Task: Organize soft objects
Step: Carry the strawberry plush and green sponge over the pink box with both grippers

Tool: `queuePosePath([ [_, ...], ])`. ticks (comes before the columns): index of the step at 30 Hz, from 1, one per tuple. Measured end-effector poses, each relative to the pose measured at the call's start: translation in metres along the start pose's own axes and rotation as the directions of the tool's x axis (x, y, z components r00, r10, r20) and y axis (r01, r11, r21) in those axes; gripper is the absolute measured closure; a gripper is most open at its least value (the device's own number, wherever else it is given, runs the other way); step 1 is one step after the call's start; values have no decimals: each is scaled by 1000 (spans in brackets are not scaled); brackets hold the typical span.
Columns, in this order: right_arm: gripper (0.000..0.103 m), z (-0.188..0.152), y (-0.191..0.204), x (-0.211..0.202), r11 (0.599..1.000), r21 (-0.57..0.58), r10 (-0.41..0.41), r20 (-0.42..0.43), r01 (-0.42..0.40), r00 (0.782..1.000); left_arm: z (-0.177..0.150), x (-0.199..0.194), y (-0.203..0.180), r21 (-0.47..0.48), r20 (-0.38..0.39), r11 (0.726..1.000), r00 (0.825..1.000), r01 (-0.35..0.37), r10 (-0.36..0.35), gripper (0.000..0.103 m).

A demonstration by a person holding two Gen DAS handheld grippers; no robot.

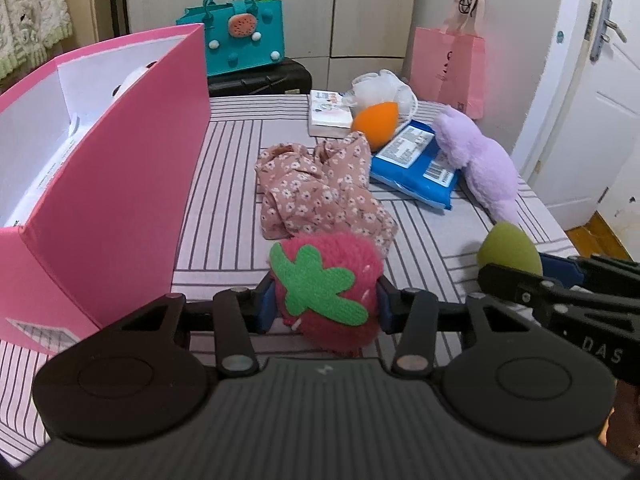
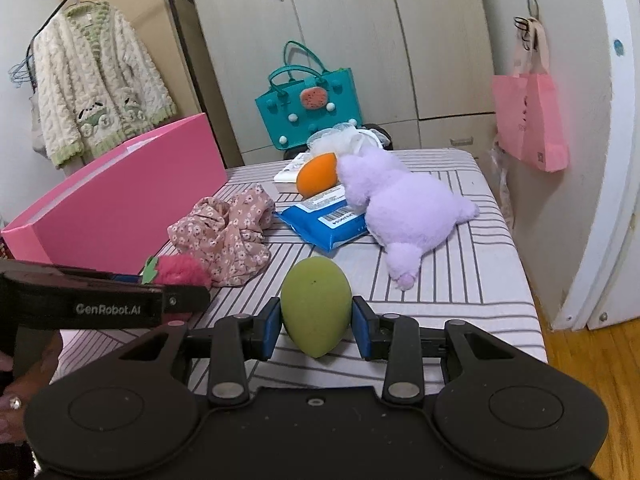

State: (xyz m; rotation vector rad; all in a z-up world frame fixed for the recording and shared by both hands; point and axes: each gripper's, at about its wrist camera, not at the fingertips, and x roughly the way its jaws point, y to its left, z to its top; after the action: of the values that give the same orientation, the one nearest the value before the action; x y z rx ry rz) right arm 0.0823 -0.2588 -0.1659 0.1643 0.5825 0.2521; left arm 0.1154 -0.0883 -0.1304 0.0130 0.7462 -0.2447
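My left gripper [image 1: 325,305] is shut on a fuzzy red strawberry plush [image 1: 326,296] with a green felt leaf, held above the striped bed [image 1: 224,200] beside the open pink box [image 1: 120,184]. My right gripper [image 2: 316,322] is shut on a green egg-shaped sponge [image 2: 316,306]; the sponge also shows at the right of the left wrist view [image 1: 510,250]. On the bed lie a floral pink cloth [image 1: 320,196], an orange egg sponge [image 1: 376,122], a purple plush animal [image 1: 480,164] and a white mesh puff [image 1: 384,88].
A blue wipes pack [image 1: 412,164] and a white tissue pack [image 1: 328,114] lie under the soft items. A teal bag [image 1: 236,32] stands on a black case behind the bed. A pink paper bag [image 1: 448,64] hangs right. The bed edge drops to wooden floor [image 2: 592,380].
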Motion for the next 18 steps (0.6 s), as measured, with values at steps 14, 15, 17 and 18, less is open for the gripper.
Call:
queuePosePath([
  [14,61,-2,10,-20,999,11,45,-44,-44,998,-6,-26,5,13,-63,996,994,94,-93,57],
  [15,61,-2,10,-21,999,12,50,-54,-50,997,-7,-29,7,7,-68,994,992,108,-107,57],
  [17,61,-1,11,-22,998,12,60,-73,-60,996,-10,-37,12,-6,-80,991,988,132,-132,57],
  [18,61,-1,13,-22,998,8,66,-81,-66,994,-11,-41,14,-11,-86,990,986,143,-144,57],
])
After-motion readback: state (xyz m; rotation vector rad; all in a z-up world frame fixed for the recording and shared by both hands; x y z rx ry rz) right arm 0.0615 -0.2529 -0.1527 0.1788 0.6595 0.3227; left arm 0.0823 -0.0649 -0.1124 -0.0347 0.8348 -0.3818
